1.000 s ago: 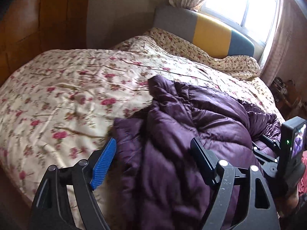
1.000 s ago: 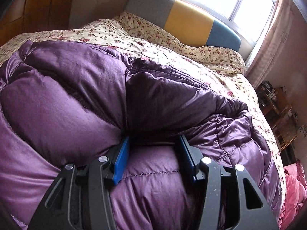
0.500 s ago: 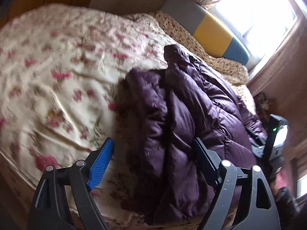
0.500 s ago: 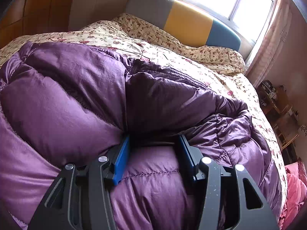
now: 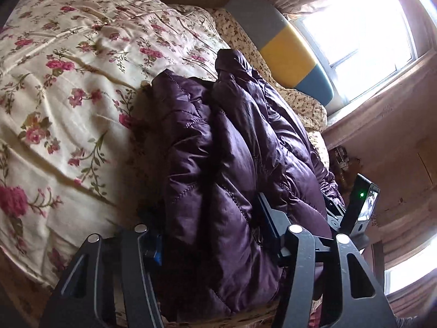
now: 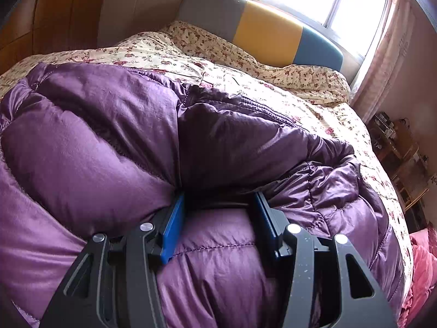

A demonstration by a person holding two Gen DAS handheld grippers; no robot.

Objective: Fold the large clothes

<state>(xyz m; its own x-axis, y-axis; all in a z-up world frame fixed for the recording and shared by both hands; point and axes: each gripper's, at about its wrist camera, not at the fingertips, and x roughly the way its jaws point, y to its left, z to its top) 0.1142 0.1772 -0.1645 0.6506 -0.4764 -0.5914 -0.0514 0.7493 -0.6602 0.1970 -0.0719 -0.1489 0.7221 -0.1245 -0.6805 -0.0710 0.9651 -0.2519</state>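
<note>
A big purple quilted down jacket [image 5: 232, 147] lies bunched on the floral bed cover [image 5: 68, 87]. My left gripper [image 5: 210, 235] straddles the jacket's near edge, its blue pads pressed into the thick fabric on both sides. My right gripper [image 6: 218, 213] is closed on a thick fold of the same jacket [image 6: 109, 142], pads sunk into the padding. The right gripper's body also shows at the right of the left wrist view [image 5: 360, 205].
The bed's grey, yellow and blue headboard [image 6: 267, 30] stands under a bright window [image 6: 355, 0]. Floral pillows [image 6: 273, 68] lie at the head. A cluttered wooden stand [image 6: 396, 142] is at the right of the bed. Pink fabric [image 6: 420, 273] lies by the bed's right side.
My left gripper swung and dropped onto the jacket's near edge and narrowed from wide open to gripping the fabric. My right gripper has stayed clamped on its fold.
</note>
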